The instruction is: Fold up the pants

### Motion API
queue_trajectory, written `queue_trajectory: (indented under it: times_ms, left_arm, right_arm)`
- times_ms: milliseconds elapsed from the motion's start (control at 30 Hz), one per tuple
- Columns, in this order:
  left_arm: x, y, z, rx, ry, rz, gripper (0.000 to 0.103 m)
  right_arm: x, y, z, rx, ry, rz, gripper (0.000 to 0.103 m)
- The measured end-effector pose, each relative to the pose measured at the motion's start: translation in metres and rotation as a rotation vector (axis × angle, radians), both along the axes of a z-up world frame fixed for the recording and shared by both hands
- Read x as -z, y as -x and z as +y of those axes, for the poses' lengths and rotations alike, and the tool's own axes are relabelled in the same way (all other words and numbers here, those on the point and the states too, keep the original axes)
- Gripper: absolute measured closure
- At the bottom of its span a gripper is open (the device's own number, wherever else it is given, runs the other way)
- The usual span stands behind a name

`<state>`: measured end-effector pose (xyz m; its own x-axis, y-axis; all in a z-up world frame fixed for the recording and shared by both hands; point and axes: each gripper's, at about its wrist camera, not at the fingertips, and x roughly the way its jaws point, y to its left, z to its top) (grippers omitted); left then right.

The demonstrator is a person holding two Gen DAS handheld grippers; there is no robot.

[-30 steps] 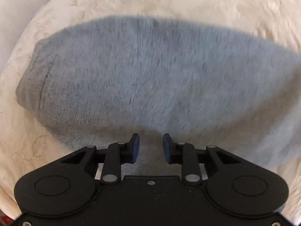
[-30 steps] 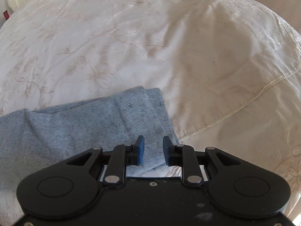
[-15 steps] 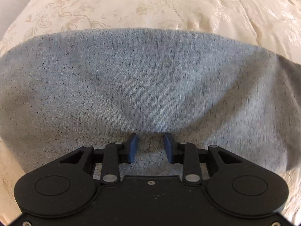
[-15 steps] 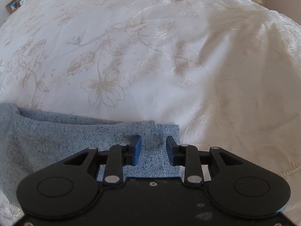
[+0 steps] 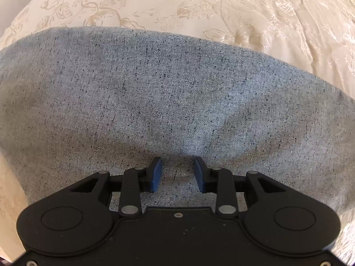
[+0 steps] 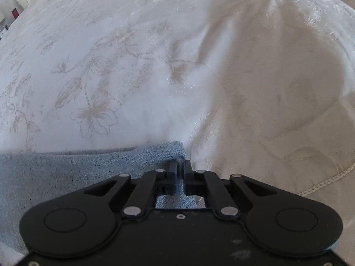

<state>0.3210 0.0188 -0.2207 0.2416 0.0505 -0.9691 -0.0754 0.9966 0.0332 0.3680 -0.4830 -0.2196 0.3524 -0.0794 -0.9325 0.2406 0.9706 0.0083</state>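
Observation:
The grey speckled pants [image 5: 168, 102] lie spread on a cream floral bedspread [image 5: 199, 6] and fill most of the left wrist view. My left gripper [image 5: 177, 173] is open, its blue pads pressed down on the cloth with a small ridge of fabric between them. In the right wrist view the pants [image 6: 66, 168] show at the lower left, with a corner near the fingers. My right gripper [image 6: 180, 173] is shut on that corner of the pants.
The white floral bedspread [image 6: 133, 66] stretches away ahead of the right gripper, with a stitched seam [image 6: 321, 184] at the right. Furniture shows faintly at the far top left [image 6: 15, 4].
The right gripper has closed on the pants corner; it was open before. The left gripper has moved lower and closer onto the cloth and stays open.

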Motion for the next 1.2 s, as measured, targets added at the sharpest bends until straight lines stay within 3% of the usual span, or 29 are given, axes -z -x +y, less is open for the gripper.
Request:
queue_trajectory:
  times_ms: [67,133,233,400,500,700,900,1033,1200]
  left_arm:
    - [-0.006,0.001,-0.002,0.018,0.003,-0.004,0.062]
    - [-0.023,0.008,0.003,0.037,0.018,-0.028,0.062]
    - [-0.047,0.024,0.019,0.048,-0.005,-0.078,0.061]
    - [-0.082,0.062,0.048,-0.016,-0.056,-0.117,0.060]
    - [-0.093,0.081,0.062,-0.044,-0.078,-0.111,0.060]
    - [-0.096,0.098,0.094,-0.079,-0.084,-0.120,0.060]
    - [-0.089,0.058,0.128,-0.032,-0.074,-0.141,0.060]
    - [-0.066,0.016,0.146,0.042,-0.063,-0.114,0.060]
    - [-0.027,-0.029,0.164,0.124,-0.145,-0.042,0.057]
  right_arm:
    - [0.001,0.000,0.001,-0.002,0.053,-0.004,0.090]
    - [-0.013,0.009,0.001,0.023,0.085,-0.069,0.084]
    - [-0.036,0.029,0.005,0.018,0.076,-0.152,0.081]
    - [-0.063,0.072,0.033,-0.058,0.056,-0.208,0.081]
    - [-0.069,0.095,0.059,-0.094,-0.011,-0.202,0.080]
    - [-0.068,0.122,0.139,-0.212,-0.265,-0.127,0.078]
    - [-0.067,0.135,0.254,-0.376,-0.382,-0.073,0.078]
    - [-0.070,0.140,0.327,-0.452,-0.423,-0.064,0.078]
    - [-0.070,0.145,0.408,-0.475,-0.419,-0.056,0.078]
